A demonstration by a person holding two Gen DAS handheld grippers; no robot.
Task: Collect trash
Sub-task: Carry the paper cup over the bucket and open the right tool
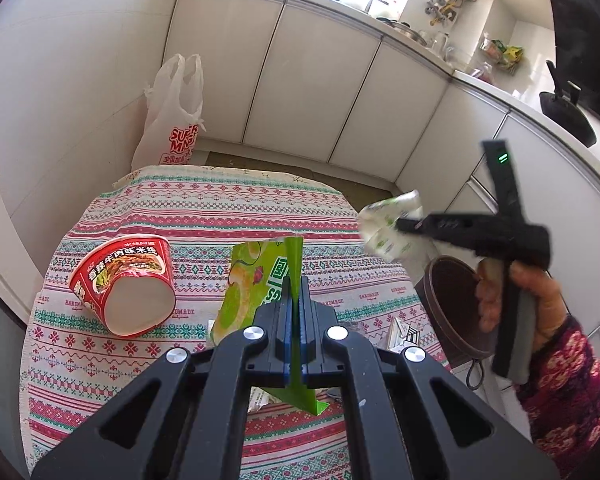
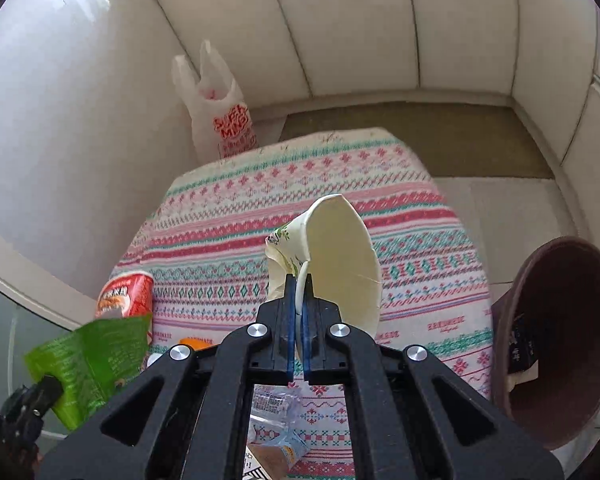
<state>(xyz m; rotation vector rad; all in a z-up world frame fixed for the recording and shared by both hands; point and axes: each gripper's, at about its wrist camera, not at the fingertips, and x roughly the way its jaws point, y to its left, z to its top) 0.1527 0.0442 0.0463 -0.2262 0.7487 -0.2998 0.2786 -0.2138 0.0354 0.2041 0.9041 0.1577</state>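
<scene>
Our right gripper (image 2: pixel 297 304) clamps the light, crushable cup (image 2: pixel 340 256) by its rim; our left gripper (image 1: pixel 296 300) pinches the thin bag (image 1: pixel 252 280).

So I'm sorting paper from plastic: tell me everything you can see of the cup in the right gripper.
The paper cup is cream-white inside with a green leafy print outside, apparently thin paper. It is crumpled: the wall is dented and the rim bent out of round. The right gripper is shut on its rim, fingers pinching the wall. It hangs tilted in the air above the patterned tablecloth, touching nothing else, with its mouth toward the brown bin.
</scene>
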